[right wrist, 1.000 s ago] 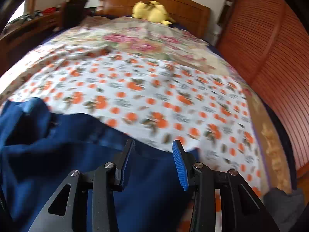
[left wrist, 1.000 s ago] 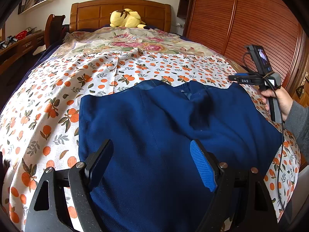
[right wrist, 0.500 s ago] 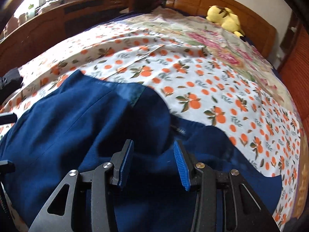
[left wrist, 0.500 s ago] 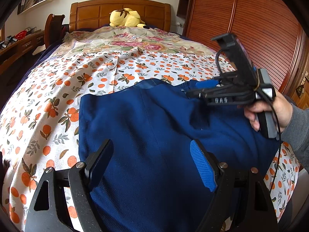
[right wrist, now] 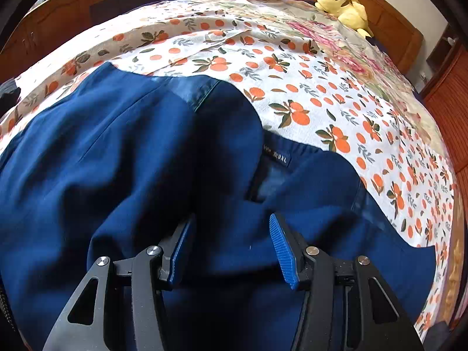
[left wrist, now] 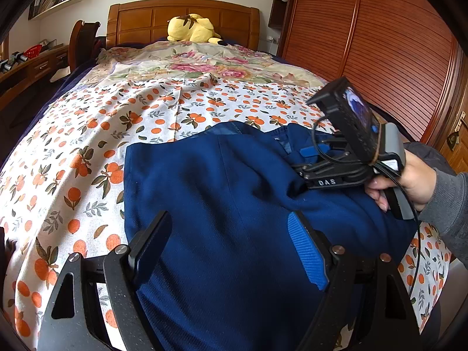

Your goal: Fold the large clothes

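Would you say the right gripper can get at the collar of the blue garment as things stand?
Probably yes: the right gripper, its jaws opening and empty, hovers over the blue garment just short of the collar; nothing lies between them.

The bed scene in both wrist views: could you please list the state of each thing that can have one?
Blue garment: lying partly folded on the sheet, collar toward the headboard.
Left claw: open, hovering over the garment, nothing gripped.
Right claw: jaws opening over the collar area; no cloth pinched.
Orange-print sheet: spread over the bed, lightly creased.
Yellow plush toy: lying against the headboard.
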Available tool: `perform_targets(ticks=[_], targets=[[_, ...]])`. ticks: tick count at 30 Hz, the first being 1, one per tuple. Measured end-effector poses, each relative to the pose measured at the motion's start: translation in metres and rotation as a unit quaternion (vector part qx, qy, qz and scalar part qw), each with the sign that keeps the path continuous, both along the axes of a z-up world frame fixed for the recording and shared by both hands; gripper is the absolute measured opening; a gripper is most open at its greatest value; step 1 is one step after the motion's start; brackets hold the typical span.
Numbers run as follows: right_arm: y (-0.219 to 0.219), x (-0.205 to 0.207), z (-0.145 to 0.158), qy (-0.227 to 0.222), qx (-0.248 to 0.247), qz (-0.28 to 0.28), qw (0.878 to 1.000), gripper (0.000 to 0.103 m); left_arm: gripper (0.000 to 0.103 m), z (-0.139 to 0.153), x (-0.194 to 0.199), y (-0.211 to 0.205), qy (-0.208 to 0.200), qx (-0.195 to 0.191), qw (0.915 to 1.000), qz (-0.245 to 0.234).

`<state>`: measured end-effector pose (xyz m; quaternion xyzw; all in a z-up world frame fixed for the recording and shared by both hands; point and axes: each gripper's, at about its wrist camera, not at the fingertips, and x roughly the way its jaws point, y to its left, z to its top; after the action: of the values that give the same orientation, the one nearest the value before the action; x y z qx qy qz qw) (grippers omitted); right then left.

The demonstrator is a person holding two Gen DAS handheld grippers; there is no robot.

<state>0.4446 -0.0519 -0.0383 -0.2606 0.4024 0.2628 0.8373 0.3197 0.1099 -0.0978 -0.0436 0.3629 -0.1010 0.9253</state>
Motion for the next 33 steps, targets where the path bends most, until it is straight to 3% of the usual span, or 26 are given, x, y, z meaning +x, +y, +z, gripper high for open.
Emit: perform_targets(ticks=[3,5,6,8,11,16,20,21,25,26,33], targets=[[0.007,0.010,-0.008,0.018,0.010,-0.012,1.000,0.054,0.082,0.000,0.000,0.000,0.000,0.000,1.0000,0.000],[0.011,0.016,-0.010,0.036,0.020,-0.006,0.999,0.033,0.082,0.000,-0.001,0.001,0.001,0.000,1.0000,-0.001],[0.012,0.016,-0.011,0.045,0.022,0.005,0.999,0.017,0.082,0.000,0.000,0.001,0.001,0.000,1.0000,-0.001],[0.014,0.015,-0.011,0.042,0.012,0.019,0.999,0.004,0.082,0.000,-0.001,0.001,0.001,-0.001,1.0000,0.000],[0.016,0.014,-0.002,0.009,0.012,0.021,1.000,0.003,0.082,0.000,-0.002,0.002,0.001,-0.002,1.0000,0.001],[0.016,0.018,0.021,-0.075,0.045,-0.007,0.996,0.003,0.082,-0.001,-0.002,0.003,0.002,0.000,1.0000,-0.001],[0.020,0.027,0.016,-0.088,0.038,-0.028,0.995,0.005,0.082,-0.001,-0.002,0.003,0.004,0.001,1.0000,0.001],[0.020,0.027,0.015,-0.082,0.038,-0.032,0.995,0.009,0.082,0.000,-0.002,0.003,0.004,0.001,1.0000,0.001],[0.009,0.021,0.018,-0.080,0.046,-0.046,0.995,0.043,0.082,0.004,-0.008,0.002,0.002,0.009,1.0000,-0.001],[0.004,0.018,0.019,-0.080,0.049,-0.048,0.994,0.047,0.082,0.005,-0.010,0.002,0.001,0.011,0.9999,0.000],[-0.043,-0.034,0.036,-0.061,0.087,-0.060,0.993,0.052,0.082,0.015,-0.019,0.001,-0.004,0.017,0.9998,0.002]])
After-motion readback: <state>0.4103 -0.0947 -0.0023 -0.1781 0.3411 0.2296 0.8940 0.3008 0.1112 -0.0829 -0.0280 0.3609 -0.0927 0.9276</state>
